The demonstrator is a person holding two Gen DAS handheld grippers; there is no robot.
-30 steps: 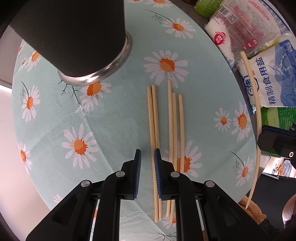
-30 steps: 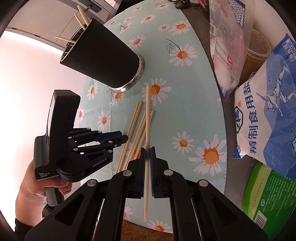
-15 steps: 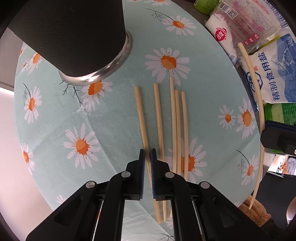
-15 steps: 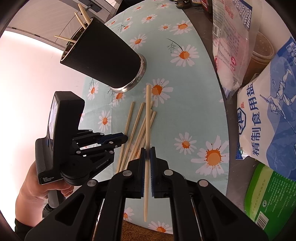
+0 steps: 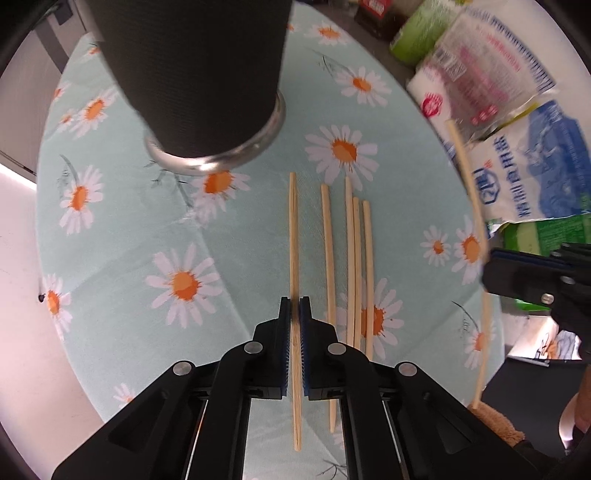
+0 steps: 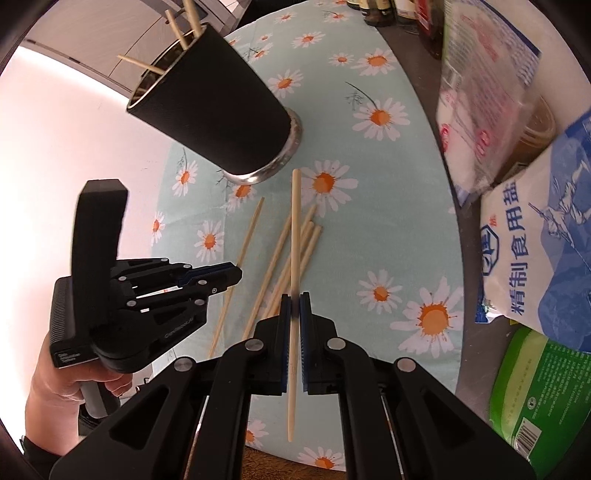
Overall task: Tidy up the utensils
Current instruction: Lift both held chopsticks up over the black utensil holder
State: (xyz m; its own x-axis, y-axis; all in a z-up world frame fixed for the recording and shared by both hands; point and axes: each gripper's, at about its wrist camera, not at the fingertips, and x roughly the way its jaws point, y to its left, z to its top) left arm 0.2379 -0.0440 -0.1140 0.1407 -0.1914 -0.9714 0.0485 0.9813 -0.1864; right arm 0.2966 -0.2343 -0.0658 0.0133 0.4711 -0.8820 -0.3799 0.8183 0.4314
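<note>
Left gripper has just pinched shut on one chopstick, pulled aside from four loose ones mid-frame – right gripper still clamps another chopstick; next likely both into the black cup, upper left

From the left wrist, the cup is cut off at the top edge, its mouth out of sight. The packets at upper right are blurred, their print unreadable. From the right wrist, the bottles show only their bases, and the green pack runs off the edge.
</note>
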